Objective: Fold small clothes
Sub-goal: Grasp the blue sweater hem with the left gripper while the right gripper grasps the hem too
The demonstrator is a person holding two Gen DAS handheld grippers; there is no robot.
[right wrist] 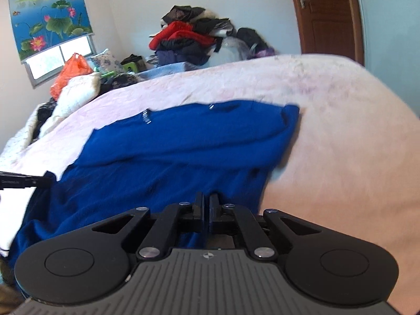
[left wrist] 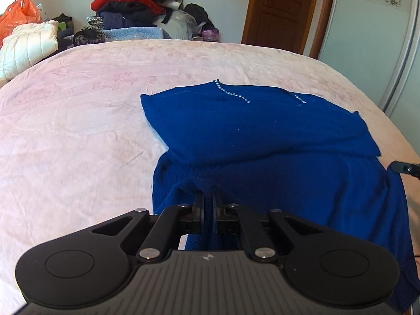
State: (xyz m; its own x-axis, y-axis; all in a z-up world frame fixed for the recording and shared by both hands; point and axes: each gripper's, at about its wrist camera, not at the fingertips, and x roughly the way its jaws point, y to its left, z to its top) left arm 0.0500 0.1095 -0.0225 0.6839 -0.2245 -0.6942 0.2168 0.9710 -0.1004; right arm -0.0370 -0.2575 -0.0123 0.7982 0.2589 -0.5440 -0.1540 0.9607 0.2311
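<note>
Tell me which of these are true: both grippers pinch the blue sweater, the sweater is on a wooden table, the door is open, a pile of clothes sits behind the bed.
1. Both grippers pinch the blue sweater. True: the left gripper and the right gripper are each shut on its near edge.
2. The sweater lies on a wooden table. False: it lies on a pink bed cover.
3. The door is open. False: it is closed.
4. A pile of clothes sits behind the bed. True.

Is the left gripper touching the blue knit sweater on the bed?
Touching. The left wrist view shows the left gripper shut on the blue knit sweater, fabric bunched between its fingers.
</note>
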